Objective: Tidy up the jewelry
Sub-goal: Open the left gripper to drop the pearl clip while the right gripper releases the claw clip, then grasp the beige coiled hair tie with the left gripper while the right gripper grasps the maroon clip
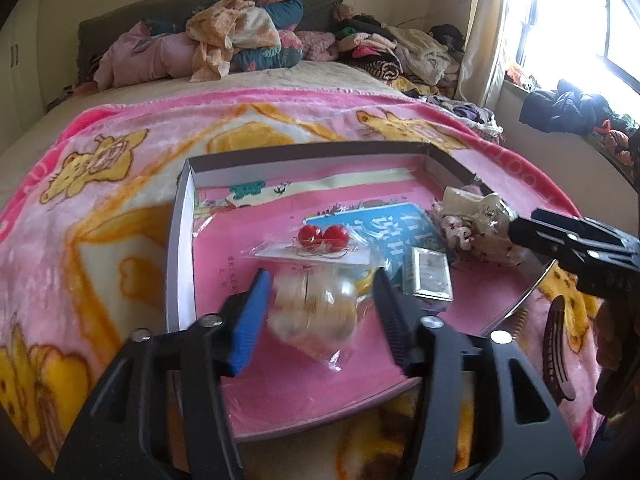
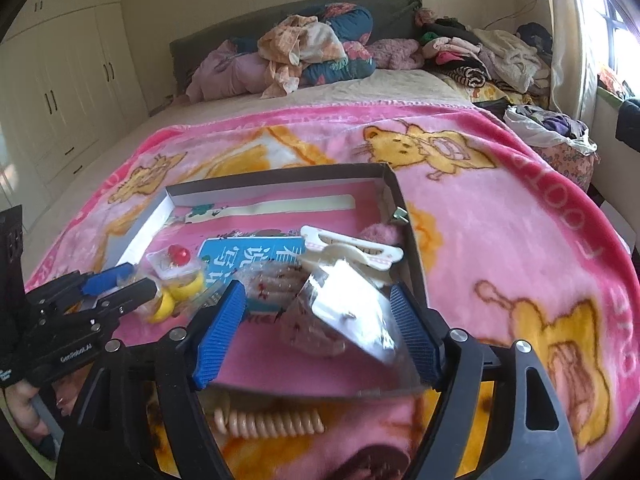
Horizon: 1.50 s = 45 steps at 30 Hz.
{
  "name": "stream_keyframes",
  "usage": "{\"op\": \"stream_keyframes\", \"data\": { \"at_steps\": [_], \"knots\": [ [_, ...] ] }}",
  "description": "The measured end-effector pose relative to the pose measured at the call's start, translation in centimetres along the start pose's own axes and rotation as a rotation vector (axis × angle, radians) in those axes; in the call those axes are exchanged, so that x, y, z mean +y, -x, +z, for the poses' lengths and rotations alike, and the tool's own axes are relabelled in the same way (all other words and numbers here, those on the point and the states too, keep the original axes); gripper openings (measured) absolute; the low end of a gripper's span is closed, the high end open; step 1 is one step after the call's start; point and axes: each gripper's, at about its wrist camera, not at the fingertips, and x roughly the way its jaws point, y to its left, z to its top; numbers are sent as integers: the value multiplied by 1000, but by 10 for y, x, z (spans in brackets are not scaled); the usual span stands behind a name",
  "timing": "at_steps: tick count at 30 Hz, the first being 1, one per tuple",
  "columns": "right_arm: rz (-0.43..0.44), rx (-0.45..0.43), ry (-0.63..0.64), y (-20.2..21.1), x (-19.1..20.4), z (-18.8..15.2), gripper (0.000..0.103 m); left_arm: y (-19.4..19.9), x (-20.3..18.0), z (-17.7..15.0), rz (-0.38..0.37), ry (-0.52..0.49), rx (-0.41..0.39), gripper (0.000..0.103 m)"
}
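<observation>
A shallow box lid (image 1: 182, 216) with a pink book inside lies on the bed; it also shows in the right wrist view (image 2: 394, 190). In it lie a bag of red bead earrings (image 1: 322, 238), a small silver tin (image 1: 428, 276) and a white claw clip (image 2: 352, 254). My left gripper (image 1: 320, 300) is open, its jaws either side of a clear bag of yellow jewelry (image 1: 316, 312) that looks blurred. My right gripper (image 2: 316, 328) is open around a clear packet with a white card (image 2: 348, 312) over a floral pouch (image 2: 280, 280).
The box sits on a pink cartoon blanket (image 1: 100, 184). A brown hair clip (image 1: 556, 340) and a beige comb clip (image 2: 268, 422) lie on the blanket by the box's near edge. Piled clothes and pillows (image 1: 240, 36) fill the bed's far end.
</observation>
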Motion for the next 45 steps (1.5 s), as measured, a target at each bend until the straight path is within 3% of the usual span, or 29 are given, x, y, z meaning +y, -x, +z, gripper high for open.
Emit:
{"op": "stream_keyframes", "data": {
  "at_steps": [6, 20, 28, 45],
  "knots": [
    [3, -22, -10, 25, -1, -13, 74, 15, -8, 2, 1, -13, -31, 59],
    [-8, -41, -48, 67, -8, -48, 74, 45, -35, -4, -30, -70, -69, 72],
    [-26, -31, -60, 80, -14, -67, 74, 55, -49, -16, -51, -92, -73, 90],
    [12, 79, -112, 53, -13, -98, 70, 52, -71, -53, -94, -180, 7, 91]
  ]
}}
